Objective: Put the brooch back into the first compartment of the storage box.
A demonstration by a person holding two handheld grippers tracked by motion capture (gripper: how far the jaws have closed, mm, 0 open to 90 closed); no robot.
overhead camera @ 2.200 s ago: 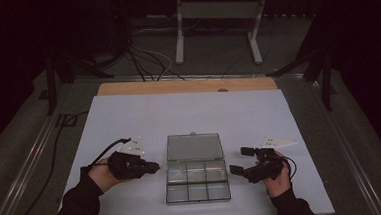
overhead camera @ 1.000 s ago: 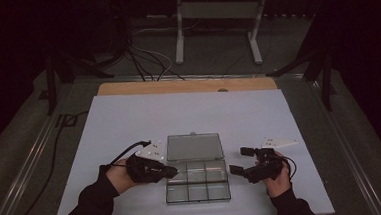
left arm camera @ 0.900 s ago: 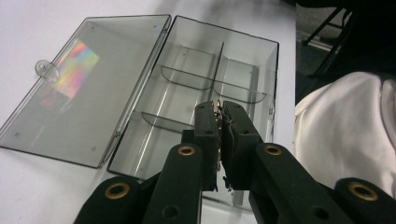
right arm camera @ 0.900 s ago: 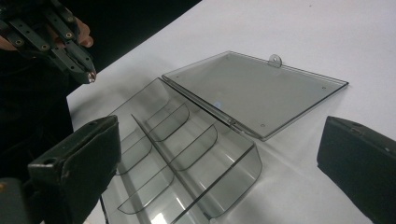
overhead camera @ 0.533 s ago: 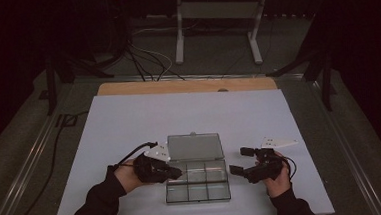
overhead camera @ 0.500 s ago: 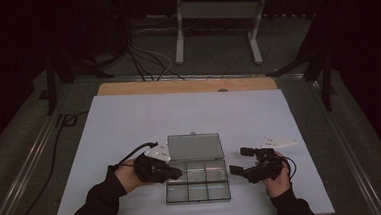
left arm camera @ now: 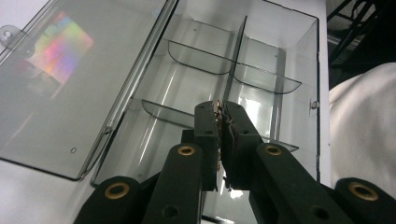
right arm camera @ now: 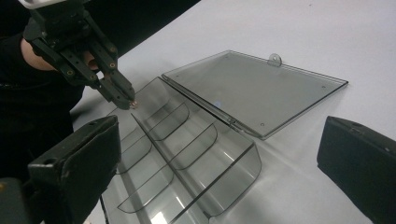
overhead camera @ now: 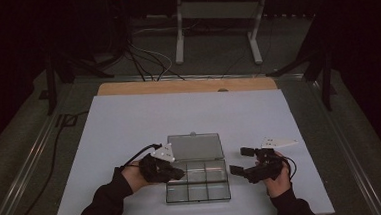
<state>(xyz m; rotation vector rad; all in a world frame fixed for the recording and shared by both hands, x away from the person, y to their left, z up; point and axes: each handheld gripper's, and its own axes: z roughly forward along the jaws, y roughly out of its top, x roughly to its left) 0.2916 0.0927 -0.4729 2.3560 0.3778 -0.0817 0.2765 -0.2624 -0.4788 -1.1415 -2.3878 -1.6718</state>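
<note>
Clear plastic box [overhead camera: 198, 179] lies open mid-table between the grippers, light, stiff, slippery, best gripped by a wall; left gripper [left arm camera: 220, 122] pinches something tiny and coppery over it, right gripper [overhead camera: 243, 160] spread.

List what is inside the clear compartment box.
The clear box shows bare dividers and no contents. The left gripper, shut on something small and coppery, covers part of one near compartment.

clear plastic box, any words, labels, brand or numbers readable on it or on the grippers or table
No readable text anywhere.
Clear compartment box and its open lid: no print, just a rainbow glare patch.
Left gripper and right gripper: no markings legible.
White table: blank.
</note>
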